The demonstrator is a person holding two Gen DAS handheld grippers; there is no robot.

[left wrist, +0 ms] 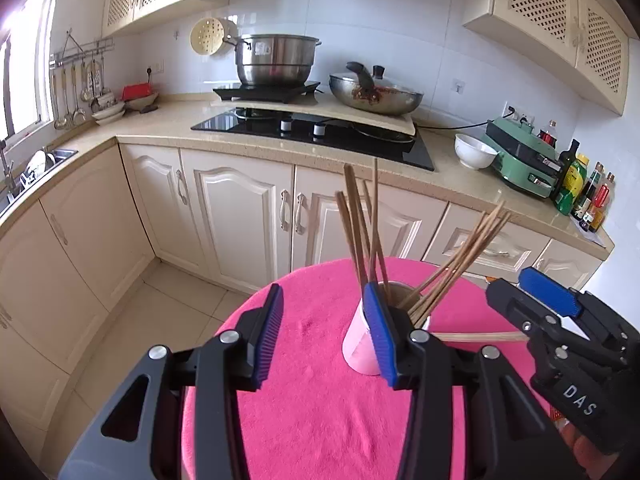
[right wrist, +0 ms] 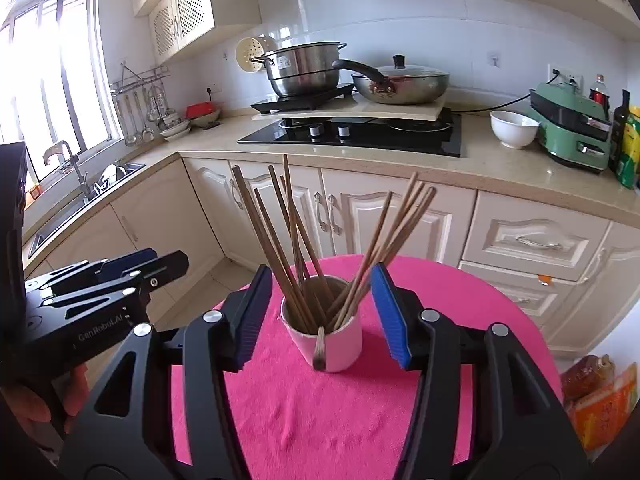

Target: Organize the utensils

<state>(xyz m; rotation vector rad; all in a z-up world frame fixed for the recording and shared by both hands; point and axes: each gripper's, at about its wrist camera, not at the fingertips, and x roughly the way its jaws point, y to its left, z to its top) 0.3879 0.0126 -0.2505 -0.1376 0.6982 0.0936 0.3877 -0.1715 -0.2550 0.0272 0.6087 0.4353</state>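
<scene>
**Finding.** The pink cup point(right wrist: 344, 344) stands upright on the pink tablecloth point(right wrist: 320, 420). It holds two fans of wooden chopsticks point(right wrist: 296, 240), one leaning left and one leaning right.

**Outstanding item.** One stray chopstick point(right wrist: 319, 346) is outside the cup, against its near wall. I cannot tell whether it lies on the cloth or leans on the cup.

**Governing relation.** The stray's long axis runs from the cup straight toward the right gripper point(right wrist: 320, 292). In the right wrist view it appears end-on and centred between that gripper's pads. In the left wrist view it appears as a level bar pointing at the right gripper's tips.

**Grippers.**
- Right gripper: jaws wide apart, nothing between the pads.
- Left gripper point(left wrist: 323, 300): jaws also wide and empty. It is offset to the cup's left.

**Judgement.** The right hand is nearer and better aligned to take the stray.
</scene>
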